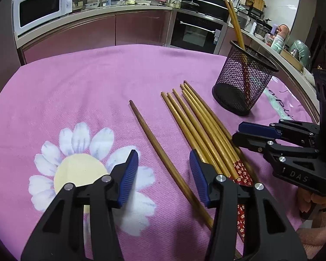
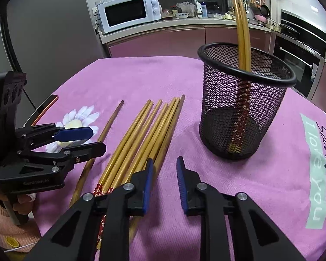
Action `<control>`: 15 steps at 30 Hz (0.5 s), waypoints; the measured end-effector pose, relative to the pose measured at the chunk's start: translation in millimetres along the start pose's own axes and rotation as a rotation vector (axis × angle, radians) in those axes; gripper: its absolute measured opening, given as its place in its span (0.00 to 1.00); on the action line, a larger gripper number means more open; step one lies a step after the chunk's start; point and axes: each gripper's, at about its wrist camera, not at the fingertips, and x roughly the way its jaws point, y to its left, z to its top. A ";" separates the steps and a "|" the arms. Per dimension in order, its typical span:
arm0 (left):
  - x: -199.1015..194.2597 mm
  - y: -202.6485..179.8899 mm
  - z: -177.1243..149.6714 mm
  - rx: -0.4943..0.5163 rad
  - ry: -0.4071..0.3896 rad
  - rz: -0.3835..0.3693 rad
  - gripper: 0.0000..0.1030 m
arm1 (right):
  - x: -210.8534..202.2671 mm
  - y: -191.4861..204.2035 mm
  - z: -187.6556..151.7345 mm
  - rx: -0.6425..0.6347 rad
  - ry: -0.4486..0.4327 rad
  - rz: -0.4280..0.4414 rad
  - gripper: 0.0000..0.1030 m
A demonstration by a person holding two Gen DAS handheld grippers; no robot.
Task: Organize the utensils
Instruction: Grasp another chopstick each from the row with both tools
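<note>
A bundle of several wooden chopsticks (image 1: 197, 121) with red flowered ends lies on the pink cloth (image 1: 87, 91); it also shows in the right wrist view (image 2: 145, 134). One darker chopstick (image 1: 154, 141) lies apart to its left, also seen in the right wrist view (image 2: 102, 134). A black mesh holder (image 1: 243, 80) stands upright with two chopsticks (image 1: 234, 21) in it; the right wrist view shows the holder (image 2: 245, 108) too. My left gripper (image 1: 164, 174) is open and empty, low over the single chopstick. My right gripper (image 2: 164, 182) is open and empty beside the bundle's right edge.
A phone (image 2: 42, 111) lies at the cloth's left edge. Behind the table are a counter with a microwave (image 1: 41, 6), a sink and an oven (image 1: 197, 30). The table edge curves close behind the holder on the right.
</note>
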 end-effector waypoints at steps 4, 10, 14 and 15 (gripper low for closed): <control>2.3 0.6 -0.7 0.000 0.004 0.000 0.44 | 3.7 2.6 1.1 -0.005 0.009 -0.001 0.19; 3.8 0.0 -1.0 0.004 0.007 0.001 0.39 | 4.2 0.7 2.0 -0.005 0.014 -0.012 0.19; 5.2 -0.2 -0.3 0.006 0.008 0.001 0.38 | 5.7 0.2 3.6 -0.003 0.018 -0.016 0.19; 5.3 0.2 -0.5 0.007 0.009 0.001 0.38 | 6.4 -0.1 4.0 -0.002 0.020 -0.016 0.19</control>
